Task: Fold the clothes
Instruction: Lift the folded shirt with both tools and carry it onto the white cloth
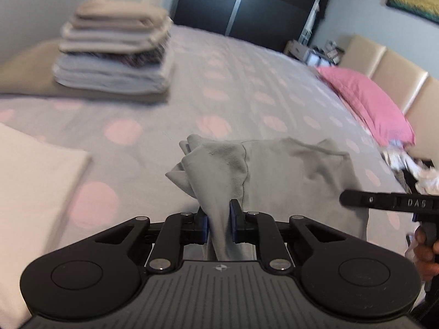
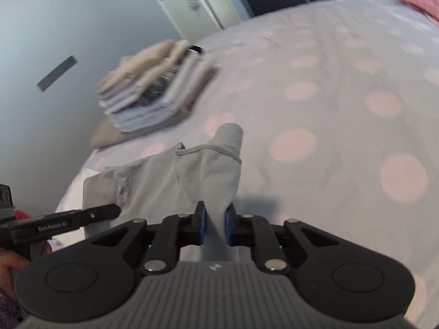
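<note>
Grey garment (image 1: 288,170) held up off the bed (image 1: 233,82), stretched between both grippers, near the bed's near edge. Left hand-held gripper (image 1: 218,220) clamped on a bunched fold of the grey cloth, blue pads (image 1: 233,219) pressing from both sides. Right hand-held gripper (image 2: 214,223) likewise clamped on a gathered fold of the same garment (image 2: 170,181), a hemmed edge and a tube of cloth standing above the pinch. Each gripper seen in the other's view, with part of a hand (image 2: 8,268) on its grip. Bedcover pale grey with pink dots. Stack of folded clothes (image 1: 115,49) resting on a beige cloth (image 1: 27,68) toward the far left corner of the bed. White folded piece (image 1: 30,192) at the near left edge. Pink pillow (image 1: 367,104) along the right side, against the cream headboard (image 1: 384,60). Views blurred.
</note>
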### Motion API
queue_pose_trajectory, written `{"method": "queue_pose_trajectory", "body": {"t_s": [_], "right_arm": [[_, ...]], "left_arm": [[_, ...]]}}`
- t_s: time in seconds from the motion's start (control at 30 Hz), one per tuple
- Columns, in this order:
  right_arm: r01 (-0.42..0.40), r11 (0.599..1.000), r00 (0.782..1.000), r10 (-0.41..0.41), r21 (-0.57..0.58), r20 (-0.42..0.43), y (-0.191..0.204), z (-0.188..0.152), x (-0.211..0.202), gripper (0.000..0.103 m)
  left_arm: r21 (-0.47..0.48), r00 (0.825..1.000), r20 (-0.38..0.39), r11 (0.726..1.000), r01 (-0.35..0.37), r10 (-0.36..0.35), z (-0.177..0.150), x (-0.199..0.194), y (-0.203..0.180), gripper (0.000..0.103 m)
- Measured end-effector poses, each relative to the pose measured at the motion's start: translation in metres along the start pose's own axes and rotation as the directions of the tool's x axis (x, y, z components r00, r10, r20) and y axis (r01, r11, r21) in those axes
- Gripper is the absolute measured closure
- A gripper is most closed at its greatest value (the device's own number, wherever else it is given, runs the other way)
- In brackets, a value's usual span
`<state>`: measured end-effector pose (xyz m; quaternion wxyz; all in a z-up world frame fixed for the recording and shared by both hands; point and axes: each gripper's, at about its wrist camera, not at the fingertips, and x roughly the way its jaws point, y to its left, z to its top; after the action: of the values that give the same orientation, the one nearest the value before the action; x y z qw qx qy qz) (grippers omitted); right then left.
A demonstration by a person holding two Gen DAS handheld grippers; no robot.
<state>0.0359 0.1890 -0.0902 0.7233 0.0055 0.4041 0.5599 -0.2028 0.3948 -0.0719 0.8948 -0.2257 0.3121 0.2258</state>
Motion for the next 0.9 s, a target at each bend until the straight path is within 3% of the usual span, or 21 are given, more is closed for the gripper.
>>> {"method": "queue_pose_trajectory", "body": {"t_s": [0.17,0.4,0.53,0.63,0.7,0.9], "right_arm": [[-0.078,0.988,0.997,0.081,-0.133,0.019,0.053,0.035,0.009,0.088],[-0.218,0.937,0.975,0.223,-0.274,-0.013,0.139,0.085,0.055,0.088],[-0.302,0.889,0.953,0.294,-0.345,-0.075,0.194,0.111,0.091,0.088],[-0.353,0.848,0.935,0.324,-0.395,-0.141,0.235,0.126,0.123,0.088],[-0.381,0.82,0.924,0.335,-0.427,-0.182,0.261,0.135,0.144,0.088],[-0.46,0.754,0.881,0.324,-0.468,-0.345,0.326,0.146,0.214,0.088]], "left_arm": [[-0.073,0.987,0.13,0.994,-0.087,0.096,0.008,-0.051,0.022,0.091],[-0.276,0.927,0.282,0.946,-0.169,0.248,0.018,-0.111,0.073,0.091],[-0.416,0.884,0.32,0.889,-0.192,0.341,0.021,-0.128,0.108,0.091],[-0.511,0.861,0.315,0.836,-0.2,0.398,0.024,-0.138,0.134,0.092],[-0.569,0.86,0.297,0.8,-0.191,0.416,0.025,-0.141,0.152,0.092],[-0.662,0.855,0.172,0.7,-0.267,0.49,0.034,-0.14,0.202,0.092]]}}
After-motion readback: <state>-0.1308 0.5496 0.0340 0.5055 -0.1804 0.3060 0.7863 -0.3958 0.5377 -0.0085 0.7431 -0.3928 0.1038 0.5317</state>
